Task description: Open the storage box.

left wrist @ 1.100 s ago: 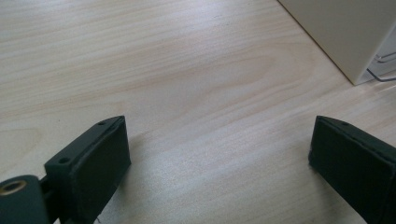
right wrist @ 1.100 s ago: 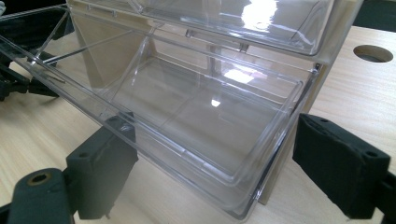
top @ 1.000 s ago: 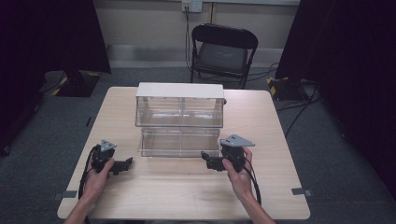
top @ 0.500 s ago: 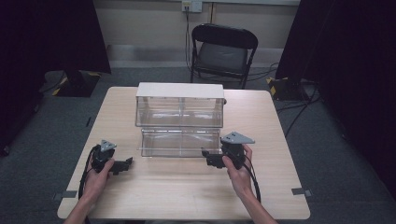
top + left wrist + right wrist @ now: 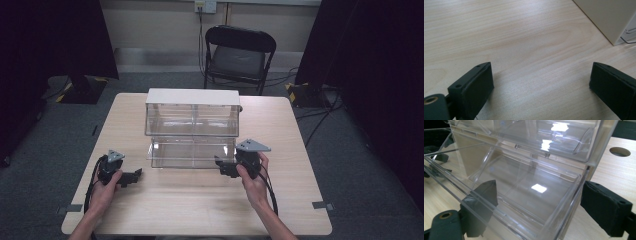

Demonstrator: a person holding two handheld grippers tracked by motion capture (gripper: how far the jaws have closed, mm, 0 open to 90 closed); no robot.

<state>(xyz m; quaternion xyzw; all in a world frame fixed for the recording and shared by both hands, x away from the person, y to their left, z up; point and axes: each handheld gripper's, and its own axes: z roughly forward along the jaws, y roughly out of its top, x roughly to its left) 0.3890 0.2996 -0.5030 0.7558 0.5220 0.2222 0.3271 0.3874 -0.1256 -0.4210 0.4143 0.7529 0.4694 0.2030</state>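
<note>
Between the wide-spread jaws of the right gripper [image 5: 536, 207] sits the front right corner of the clear drawer [image 5: 524, 192], pulled out from the lower tier of the clear organizer [image 5: 192, 120]; one jaw shows through the plastic, the other stands outside the drawer's side wall, not clamped. The left gripper [image 5: 541, 82] gapes wide over bare table [image 5: 524, 37], holding nothing, the organizer's pale wall beyond its far jaw.

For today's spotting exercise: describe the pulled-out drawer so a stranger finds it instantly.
Start at the wooden table, then the clear two-tier cabinet in its middle. The drawer is the lower tier, jutting toward the person; unlike the upper one, it stands open.
</note>
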